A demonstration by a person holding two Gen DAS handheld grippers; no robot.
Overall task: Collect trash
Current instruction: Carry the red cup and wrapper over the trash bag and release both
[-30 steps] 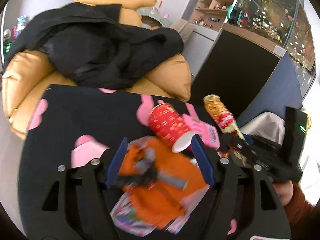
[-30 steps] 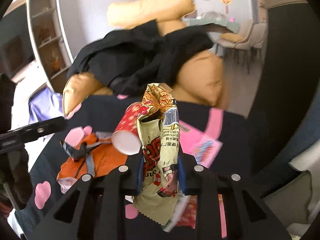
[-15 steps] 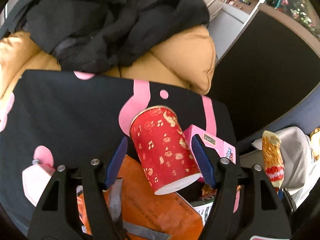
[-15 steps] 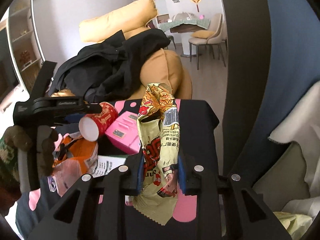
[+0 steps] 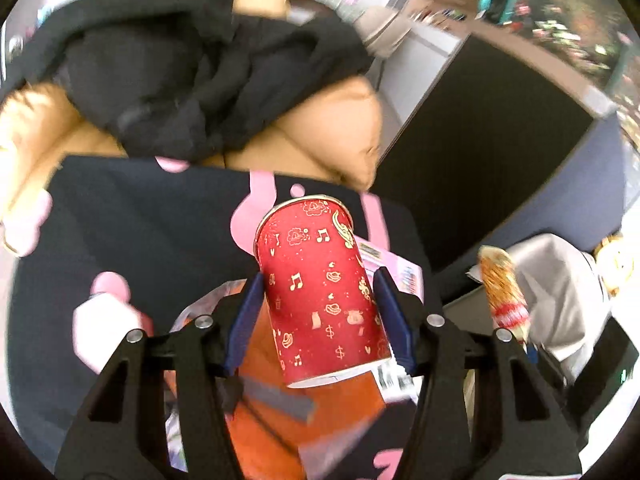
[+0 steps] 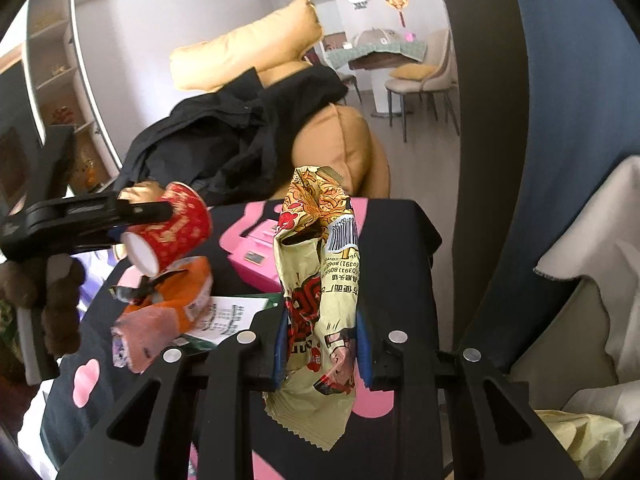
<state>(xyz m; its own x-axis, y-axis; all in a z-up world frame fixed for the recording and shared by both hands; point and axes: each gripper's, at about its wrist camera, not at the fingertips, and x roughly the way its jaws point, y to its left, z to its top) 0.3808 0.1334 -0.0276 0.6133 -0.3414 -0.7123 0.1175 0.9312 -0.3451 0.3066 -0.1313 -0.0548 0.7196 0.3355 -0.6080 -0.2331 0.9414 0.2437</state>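
A second earlier the left gripper (image 5: 320, 320) hung over the orange wrapper (image 5: 304, 408); here it had shifted up onto the red paper cup (image 5: 320, 292), jaws closing, blue pads against both sides. The cup, printed with gold notes and symbols, lay tilted, open end toward the camera, above the wrappers on the black table (image 5: 132, 232). The right gripper (image 6: 322, 344) kept pinching the crumpled yellow noodle packet (image 6: 320, 280), barcode uppermost, angled downward over the table's edge.
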